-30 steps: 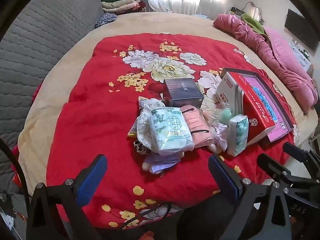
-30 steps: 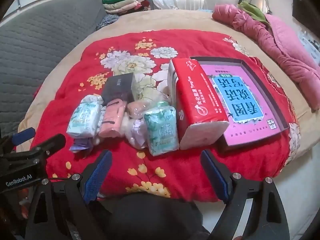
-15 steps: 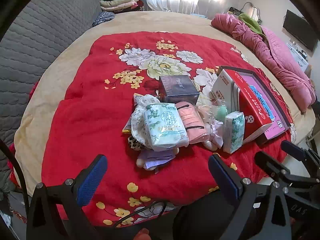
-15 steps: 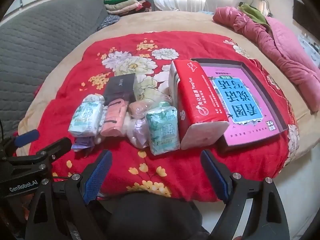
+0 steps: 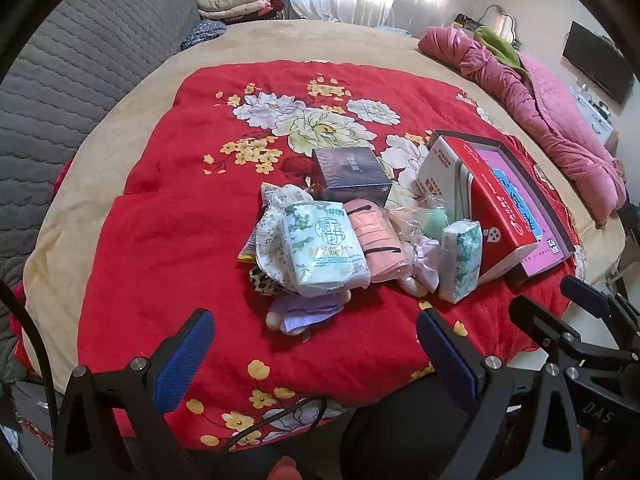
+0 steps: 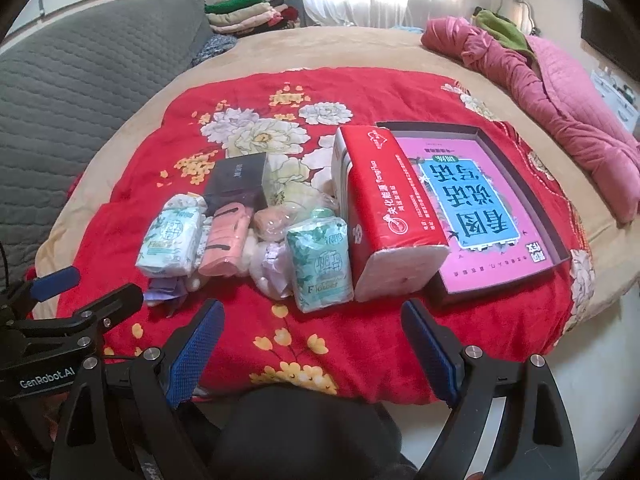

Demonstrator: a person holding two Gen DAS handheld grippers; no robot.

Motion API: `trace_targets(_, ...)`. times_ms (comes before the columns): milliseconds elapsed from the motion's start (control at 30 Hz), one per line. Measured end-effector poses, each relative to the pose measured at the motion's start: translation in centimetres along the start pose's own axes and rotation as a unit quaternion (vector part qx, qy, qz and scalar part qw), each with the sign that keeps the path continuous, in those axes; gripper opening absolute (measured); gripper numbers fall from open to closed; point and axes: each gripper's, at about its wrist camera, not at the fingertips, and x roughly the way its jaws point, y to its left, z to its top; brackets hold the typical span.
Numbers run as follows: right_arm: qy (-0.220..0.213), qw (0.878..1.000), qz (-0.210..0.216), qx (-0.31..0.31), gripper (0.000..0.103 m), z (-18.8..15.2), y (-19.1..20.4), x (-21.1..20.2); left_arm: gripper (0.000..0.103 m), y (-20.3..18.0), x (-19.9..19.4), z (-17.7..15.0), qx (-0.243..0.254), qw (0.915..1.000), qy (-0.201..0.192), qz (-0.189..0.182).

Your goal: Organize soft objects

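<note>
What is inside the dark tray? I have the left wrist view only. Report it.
Observer: The right wrist view shows the dark tray holding only a pink sheet with a blue panel.
Operator: Read the small green pack's front.
Observer: The green floral pack stands upright and reads "Flower" near its bottom.
Operator: Check my right gripper.
Observer: The right gripper is open and empty, just short of that pack.

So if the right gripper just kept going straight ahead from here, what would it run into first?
Probably the green floral tissue pack, standing just ahead between the open right gripper fingers, with the big red tissue pack beside it. Depth is hard to judge through the fisheye.
</note>
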Motion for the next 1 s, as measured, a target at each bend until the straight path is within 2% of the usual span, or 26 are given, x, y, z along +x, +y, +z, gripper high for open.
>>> trace_targets(1000,-0.001,1.0,-0.003,0.005,0.09,-0.21,-0.21,-0.22,0.101,-0.15,-0.53,-0.25,0.003,0.9999,-0.008,-0.006)
